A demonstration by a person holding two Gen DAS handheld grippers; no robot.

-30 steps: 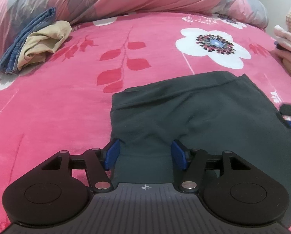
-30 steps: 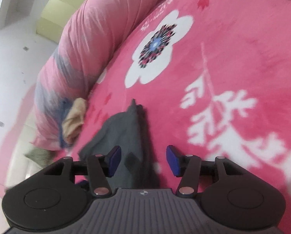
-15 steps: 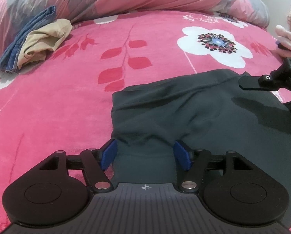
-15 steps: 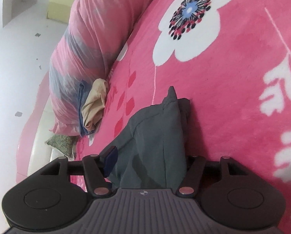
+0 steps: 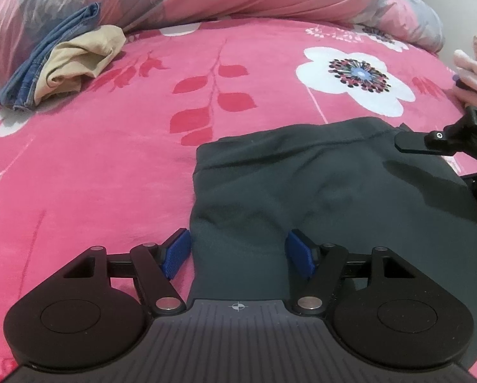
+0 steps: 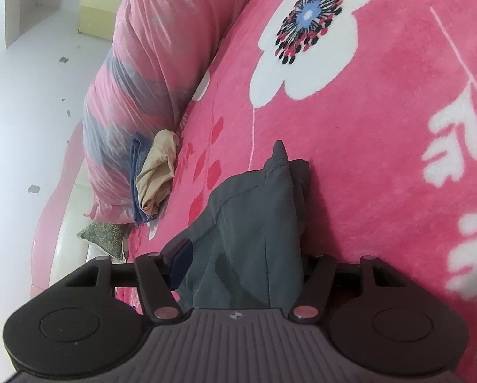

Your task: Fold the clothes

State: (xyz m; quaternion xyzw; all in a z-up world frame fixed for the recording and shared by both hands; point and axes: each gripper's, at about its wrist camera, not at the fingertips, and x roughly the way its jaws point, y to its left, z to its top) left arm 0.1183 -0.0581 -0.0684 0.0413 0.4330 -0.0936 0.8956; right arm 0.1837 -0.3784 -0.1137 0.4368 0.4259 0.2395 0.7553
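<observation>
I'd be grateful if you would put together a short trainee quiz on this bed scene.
1. True or false: the dark grey garment lies on a pink flowered blanket.
2. Which lies beside the jeans: A a beige garment, B a white towel, C a black sock?
3. What fabric sits between the fingers of the left tool and of the right tool?

Key: 1 true; 2 A; 3 the dark grey garment.

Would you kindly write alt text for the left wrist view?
The left hand-held gripper straddles the near edge of a dark grey garment on a pink floral blanket, jaws apart. Folded jeans and a beige garment lie behind.
</observation>
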